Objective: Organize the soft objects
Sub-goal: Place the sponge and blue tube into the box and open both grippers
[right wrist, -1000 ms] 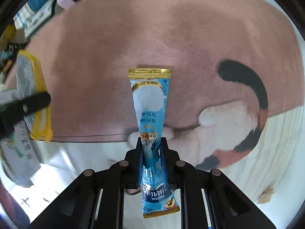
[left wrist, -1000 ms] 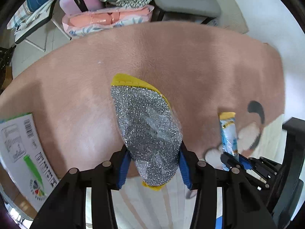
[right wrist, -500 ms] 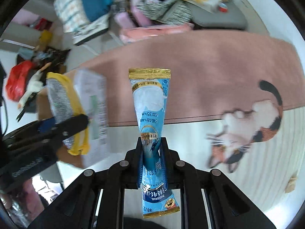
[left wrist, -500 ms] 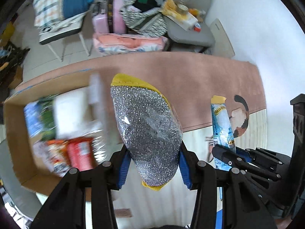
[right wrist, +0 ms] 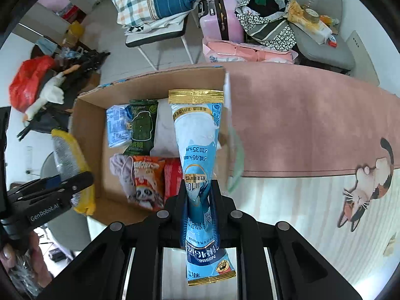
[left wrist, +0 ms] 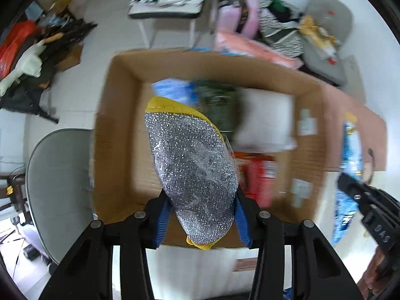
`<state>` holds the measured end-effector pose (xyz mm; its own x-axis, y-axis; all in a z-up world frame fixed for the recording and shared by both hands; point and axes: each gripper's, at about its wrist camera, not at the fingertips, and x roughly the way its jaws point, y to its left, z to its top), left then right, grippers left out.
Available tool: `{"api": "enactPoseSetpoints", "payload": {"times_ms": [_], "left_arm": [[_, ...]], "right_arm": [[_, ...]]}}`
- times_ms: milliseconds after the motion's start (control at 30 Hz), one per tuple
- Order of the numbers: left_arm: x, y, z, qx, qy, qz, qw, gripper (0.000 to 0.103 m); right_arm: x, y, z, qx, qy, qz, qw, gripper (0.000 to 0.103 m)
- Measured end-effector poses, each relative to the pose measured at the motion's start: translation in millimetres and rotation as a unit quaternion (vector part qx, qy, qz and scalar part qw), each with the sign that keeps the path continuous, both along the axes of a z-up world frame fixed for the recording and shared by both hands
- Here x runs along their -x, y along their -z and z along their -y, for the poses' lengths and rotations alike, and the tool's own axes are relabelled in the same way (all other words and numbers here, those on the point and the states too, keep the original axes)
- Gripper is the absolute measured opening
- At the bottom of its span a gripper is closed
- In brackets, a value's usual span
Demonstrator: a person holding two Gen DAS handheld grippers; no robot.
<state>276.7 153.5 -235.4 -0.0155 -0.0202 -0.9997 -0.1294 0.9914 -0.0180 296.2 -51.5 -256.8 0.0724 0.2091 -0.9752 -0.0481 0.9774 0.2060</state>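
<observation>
Both views are brightly and evenly lit by soft white room light, with only faint shadows. Strong fisheye bending curves straight edges, and black vignetting fills the corners of each frame. The left wrist view is motion-blurred: the open brown cardboard box (left wrist: 120, 135) and its contents smear sideways, while the glittery silver scouring pad with yellow backing (left wrist: 192, 172) stays sharp, its clear wrap catching small glints. The right wrist view is crisp, with mild sheen on the blue and white foil stick sachet (right wrist: 197, 150).
</observation>
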Motion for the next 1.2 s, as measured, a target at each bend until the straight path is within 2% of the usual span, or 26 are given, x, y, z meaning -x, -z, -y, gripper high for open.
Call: {"api": "enactPoseSetpoints", "payload": {"times_ms": [67, 333, 467, 567, 633, 700, 733, 767, 800, 833, 900, 1067, 1100, 1133, 1200], "left_arm": [[-4, 16, -14, -0.008, -0.003, -0.014, 0.9999, 0.042], [-14, 75, -39, -0.025, 0.002, -0.072, 0.9970, 0.042], [-17, 93, -44, -0.022, 0.003, -0.087, 0.9959, 0.043], [-20, 100, -41, -0.023, 0.012, -0.094, 0.9952, 0.047], [-20, 101, -45, -0.006, -0.005, -0.100, 0.9950, 0.048], [-21, 103, -51, 0.016, -0.021, -0.099, 0.9948, 0.051], [-22, 103, -53, 0.023, -0.027, -0.096, 0.9947, 0.054], [-22, 102, -54, 0.024, -0.030, -0.094, 0.9949, 0.061], [-22, 99, -54, 0.024, -0.029, -0.088, 0.9954, 0.065], [-22, 96, -54, 0.023, -0.027, -0.083, 0.9959, 0.067], [-22, 90, -52, 0.018, -0.018, -0.073, 0.9970, 0.081], [-20, 67, -41, 0.010, -0.004, -0.046, 0.9989, 0.084], [-19, 62, -39, 0.006, -0.001, -0.039, 0.9992, 0.088], [-24, 57, -37, 0.005, 0.001, -0.035, 0.9994, 0.090], [-22, 49, -33, 0.004, 0.004, -0.024, 0.9997, 0.090]], "right_arm": [[-5, 10, -14, 0.014, 0.009, -0.003, 1.000, 0.017], [-22, 52, -25, 0.058, 0.023, -0.011, 0.998, 0.017], [-28, 63, -30, 0.073, 0.031, -0.015, 0.997, 0.017], [-31, 68, -32, 0.086, 0.033, -0.016, 0.996, 0.017], [-33, 71, -33, 0.095, 0.028, -0.021, 0.995, 0.017], [-35, 76, -34, 0.104, 0.025, -0.029, 0.994, 0.024], [-36, 78, -35, 0.108, 0.022, -0.031, 0.993, 0.035], [-36, 78, -35, 0.112, 0.022, -0.030, 0.993, 0.043], [-37, 77, -36, 0.112, 0.021, -0.029, 0.993, 0.056], [-37, 76, -36, 0.110, 0.019, -0.028, 0.993, 0.061], [-37, 72, -37, 0.107, 0.018, -0.024, 0.994, 0.061], [-36, 67, -45, 0.099, 0.008, -0.032, 0.995, 0.062], [-35, 66, -46, 0.096, 0.007, -0.033, 0.995, 0.067], [-32, 63, -47, 0.093, 0.003, -0.033, 0.995, 0.074], [-27, 60, -50, 0.087, -0.001, -0.030, 0.996, 0.082]]}}
